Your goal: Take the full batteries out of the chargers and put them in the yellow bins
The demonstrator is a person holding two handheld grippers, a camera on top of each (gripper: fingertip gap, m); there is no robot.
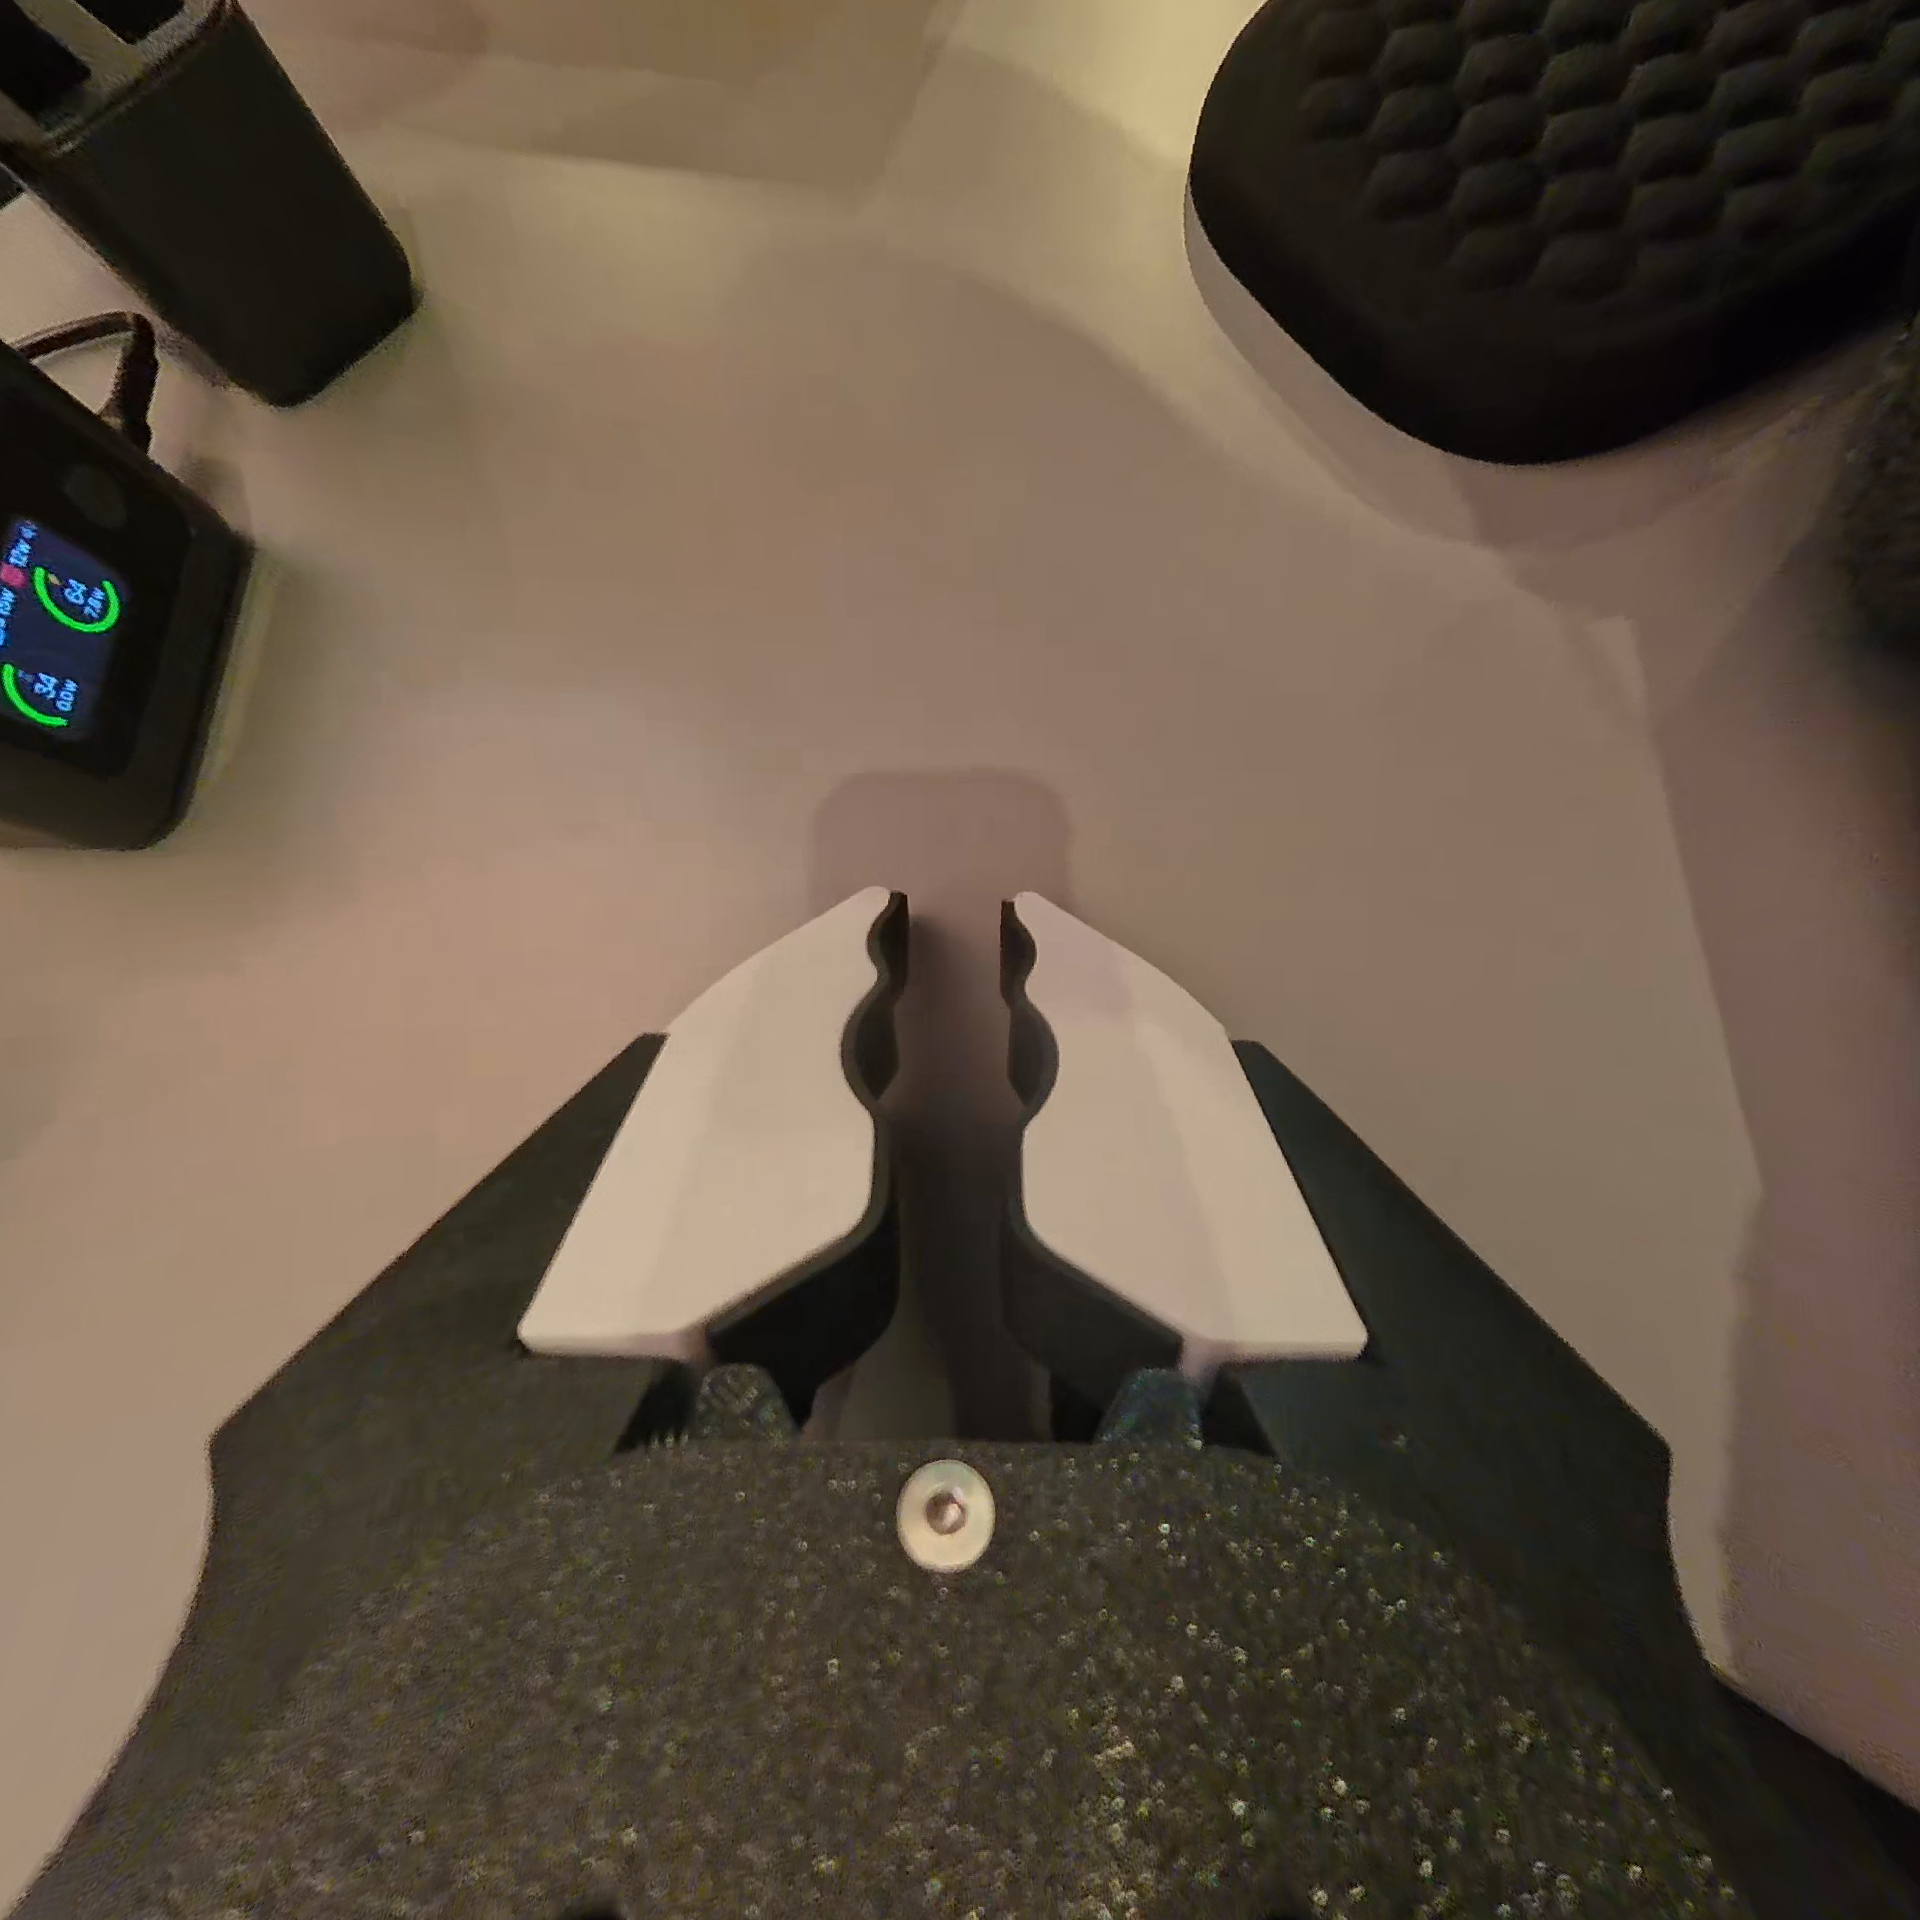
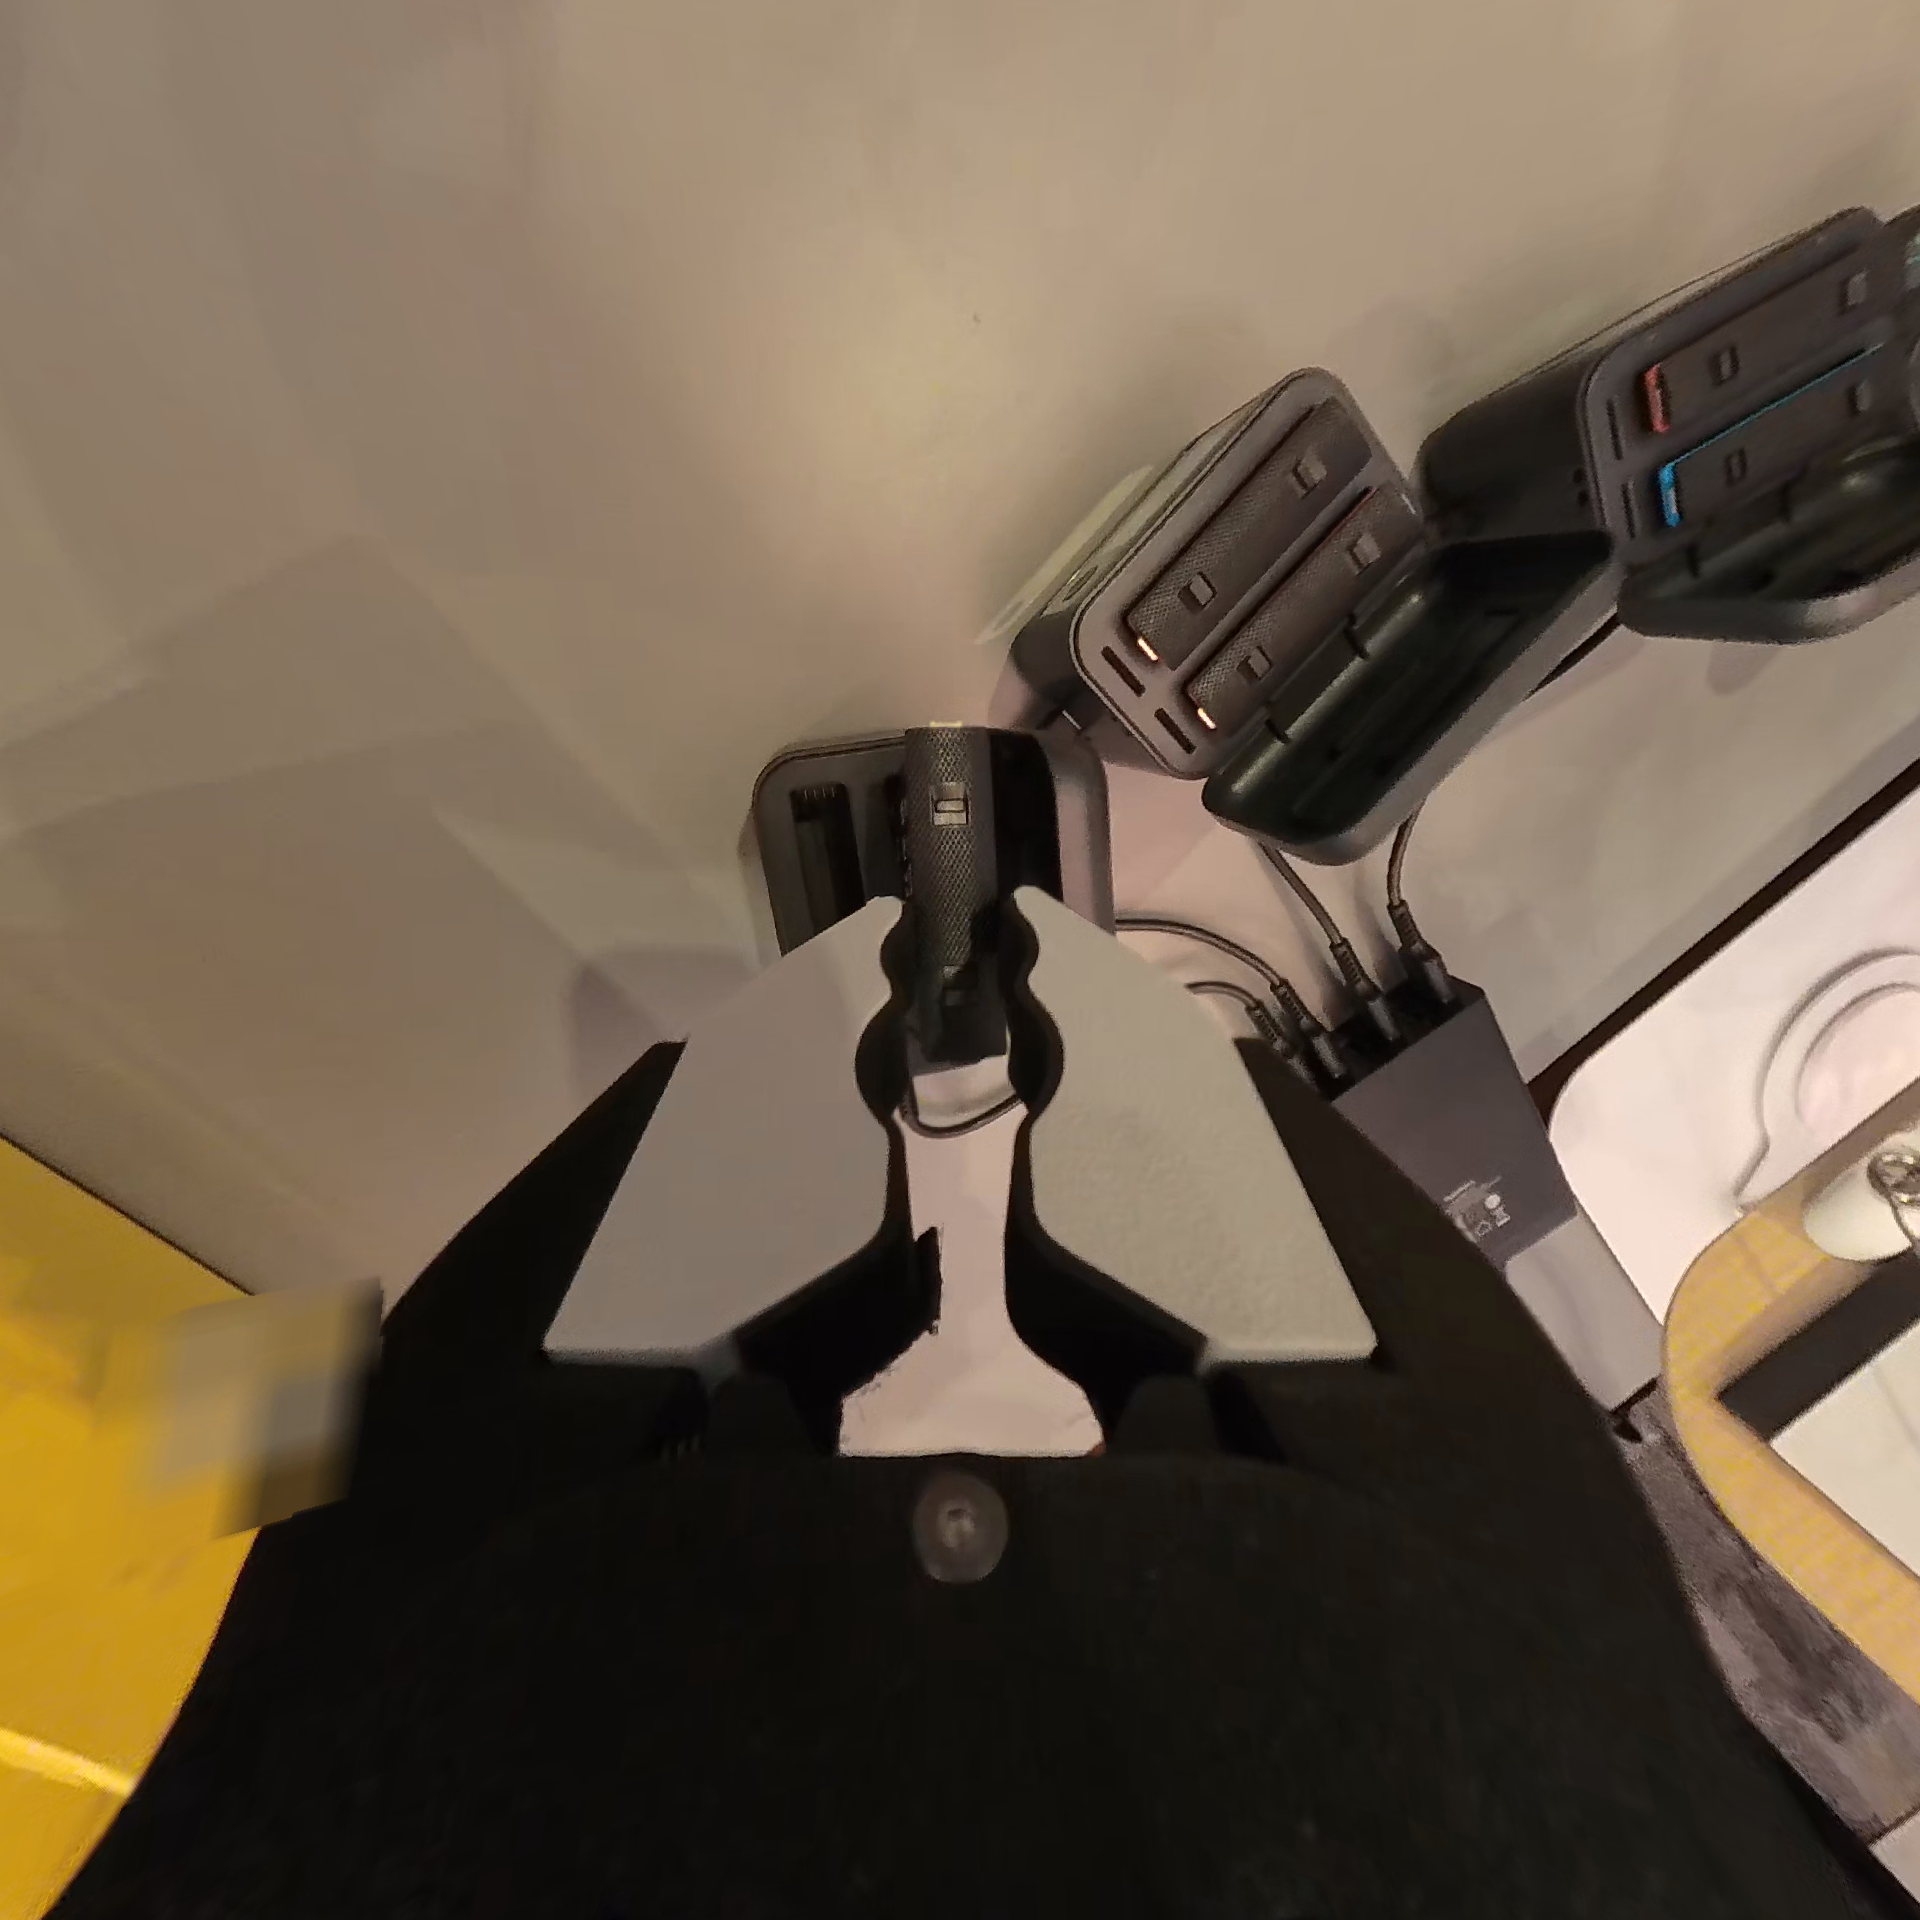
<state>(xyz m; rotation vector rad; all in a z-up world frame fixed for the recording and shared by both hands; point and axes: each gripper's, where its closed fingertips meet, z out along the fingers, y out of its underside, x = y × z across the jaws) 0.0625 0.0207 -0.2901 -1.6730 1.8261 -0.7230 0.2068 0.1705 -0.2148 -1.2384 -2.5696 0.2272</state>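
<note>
In the right wrist view my right gripper is shut on a black knurled battery and holds it upright just above a grey charger whose slots show empty. A second charger to the right holds two batteries with its lid open. A third charger farther right holds batteries with red and blue ends. A yellow bin sits at the lower left. In the left wrist view my left gripper hangs over bare white table, narrowly open and empty.
A black power hub with several cables feeds the chargers. A wooden-framed object lies at the right edge. In the left wrist view, a black box with a lit screen, a black block and a honeycomb-textured black pad stand around the table. The left gripper's tips are roughly 25 cm from the right gripper's. Between my right fingertips and the black power hub there is roughly 20 cm.
</note>
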